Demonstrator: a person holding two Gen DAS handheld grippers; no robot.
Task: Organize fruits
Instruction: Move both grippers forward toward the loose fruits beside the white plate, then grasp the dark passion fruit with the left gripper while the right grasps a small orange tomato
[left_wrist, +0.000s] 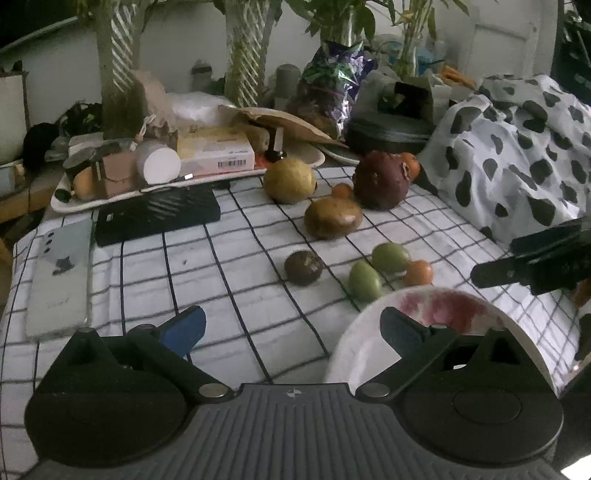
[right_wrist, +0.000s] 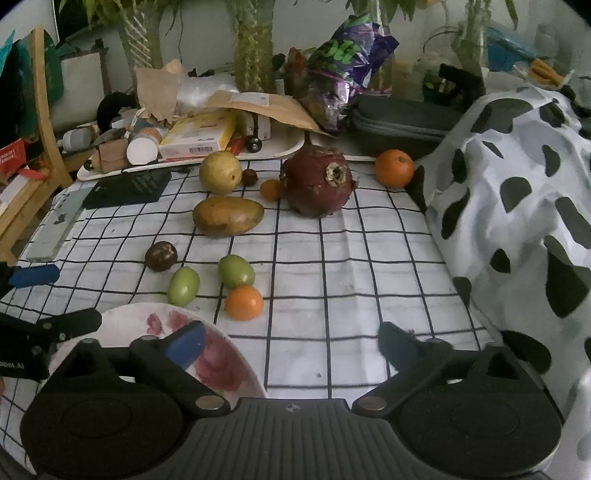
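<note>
Fruits lie on a checked cloth (right_wrist: 332, 280): a big dark red fruit (right_wrist: 317, 181), a yellow pear-like fruit (right_wrist: 219, 171), a mango (right_wrist: 227, 216), a dark round fruit (right_wrist: 160, 256), two green fruits (right_wrist: 183, 286) (right_wrist: 236, 271), a small orange fruit (right_wrist: 243, 302) and an orange (right_wrist: 394, 168). A white plate with red stains (right_wrist: 129, 317) (left_wrist: 454, 306) sits at the near edge. My right gripper (right_wrist: 291, 341) is open, its left finger over the plate. My left gripper (left_wrist: 293, 326) is open too, its right finger over the plate. Neither holds anything.
A cluttered white tray (left_wrist: 74, 205), a black case (left_wrist: 155, 216) and a phone (left_wrist: 59, 273) lie left and behind the fruit. Plant vases and bags stand at the back. A spotted cloth (right_wrist: 517, 206) is heaped along the right side.
</note>
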